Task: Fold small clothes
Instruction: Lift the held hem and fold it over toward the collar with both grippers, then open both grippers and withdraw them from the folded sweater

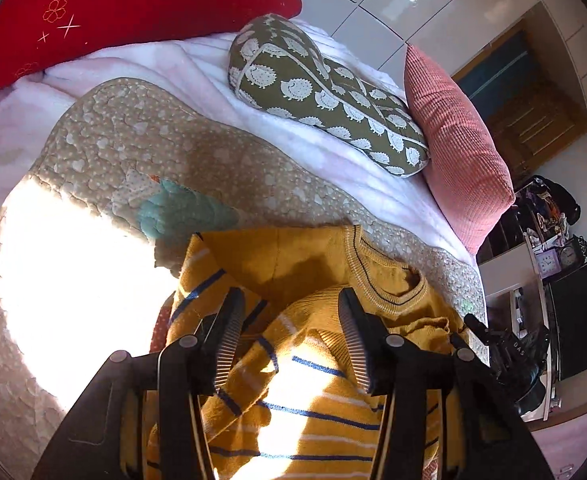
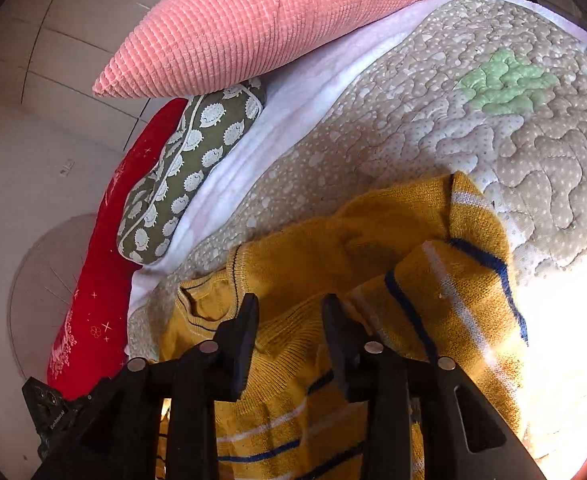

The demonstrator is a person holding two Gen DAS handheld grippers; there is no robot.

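Lying on a beige quilted blanket point(image 1: 141, 148) on the bed, the small mustard-yellow sweater point(image 1: 313, 400) with blue and white stripes fills the lower middle of the left wrist view, its ribbed neckline turned toward the pink cushion point(image 1: 457, 144). The left gripper point(image 1: 291, 300) hangs over the garment with its jaws set partly apart; knit fabric shows in the gap, yet neither ribbed pad presses on it, so nothing is gripped. A striped sleeve lies folded across the body of the sweater just left of the gap. Farther back rest a hedgehog-print pillow point(image 1: 325, 96) and a red pillow point(image 1: 113, 12) (strong sunlight washes out the blanket at the left). The other gripper's black body pokes in at the right edge.

From the right wrist view, the right gripper point(image 2: 291, 304) likewise stands above the sweater point(image 2: 293, 380), jaws parted about halfway, with plain yellow knit visible between them and no pinch on it. The collar sits just left of the left jaw, and a striped sleeve lies folded over at the right. Beyond lie the blanket point(image 2: 453, 128), the pink cushion point(image 2: 253, 20), the hedgehog-print pillow point(image 2: 181, 176) and the red pillow point(image 2: 101, 288).
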